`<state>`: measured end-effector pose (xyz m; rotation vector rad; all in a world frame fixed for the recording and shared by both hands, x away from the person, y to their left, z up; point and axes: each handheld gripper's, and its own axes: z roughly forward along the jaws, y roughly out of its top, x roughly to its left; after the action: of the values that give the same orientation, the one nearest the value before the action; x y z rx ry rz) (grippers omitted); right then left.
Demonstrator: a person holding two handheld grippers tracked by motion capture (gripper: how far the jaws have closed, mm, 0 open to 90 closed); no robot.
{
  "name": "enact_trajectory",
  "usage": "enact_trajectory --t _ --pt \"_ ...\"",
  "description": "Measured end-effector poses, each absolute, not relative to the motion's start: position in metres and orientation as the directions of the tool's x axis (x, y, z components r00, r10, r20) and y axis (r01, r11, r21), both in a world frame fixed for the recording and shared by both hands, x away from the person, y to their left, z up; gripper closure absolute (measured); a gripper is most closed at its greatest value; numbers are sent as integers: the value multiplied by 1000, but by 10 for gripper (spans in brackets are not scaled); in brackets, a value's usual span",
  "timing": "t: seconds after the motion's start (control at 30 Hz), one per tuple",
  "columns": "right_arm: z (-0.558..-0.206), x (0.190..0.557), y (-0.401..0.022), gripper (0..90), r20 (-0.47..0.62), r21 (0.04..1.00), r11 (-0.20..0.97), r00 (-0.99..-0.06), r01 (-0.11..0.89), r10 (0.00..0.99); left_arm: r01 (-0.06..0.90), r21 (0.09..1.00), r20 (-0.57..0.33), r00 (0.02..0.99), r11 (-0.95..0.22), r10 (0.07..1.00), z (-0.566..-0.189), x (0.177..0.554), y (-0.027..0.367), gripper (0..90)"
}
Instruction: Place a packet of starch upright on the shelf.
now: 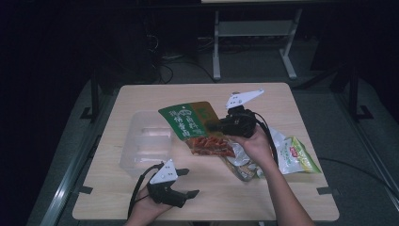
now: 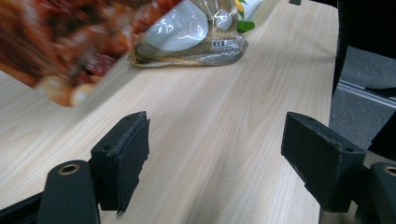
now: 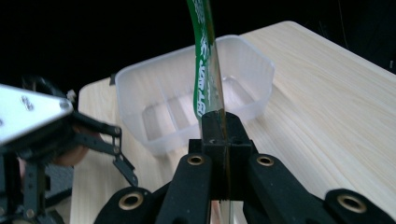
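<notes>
A green and red snack packet (image 1: pixel 197 127) hangs above the middle of the table, and my right gripper (image 1: pixel 214 126) is shut on its edge. In the right gripper view the packet (image 3: pixel 205 70) rises edge-on from the closed jaws of the right gripper (image 3: pixel 219 133), with a clear plastic tub (image 3: pixel 187 102) beyond it. My left gripper (image 1: pixel 184 182) rests near the table's front edge, open and holding nothing. In its own view the left gripper (image 2: pixel 215 154) has bare wood between the pads, and the blurred red packet (image 2: pixel 60 42) shows at upper left.
The clear tub (image 1: pixel 143 141) sits left of centre on the wooden table (image 1: pixel 291 188). More snack bags lie at the right: a green and white one (image 1: pixel 296 155) and a clear one (image 1: pixel 242 165), also visible as the clear bag (image 2: pixel 191 37). Metal frame legs stand behind the table.
</notes>
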<state>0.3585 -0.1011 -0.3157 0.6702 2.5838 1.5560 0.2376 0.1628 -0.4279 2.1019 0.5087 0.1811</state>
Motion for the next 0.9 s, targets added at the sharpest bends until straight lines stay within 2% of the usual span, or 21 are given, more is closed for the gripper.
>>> enact_trajectory --t 0.57,0.9 --pt "-283 390 -63 893 161 885 355 -914 301 373 306 836 -99 901 -455 423 -430 238 164 230" --pt "-283 412 -36 893 184 880 346 -904 326 386 333 834 -126 891 -439 436 -433 243 165 230"
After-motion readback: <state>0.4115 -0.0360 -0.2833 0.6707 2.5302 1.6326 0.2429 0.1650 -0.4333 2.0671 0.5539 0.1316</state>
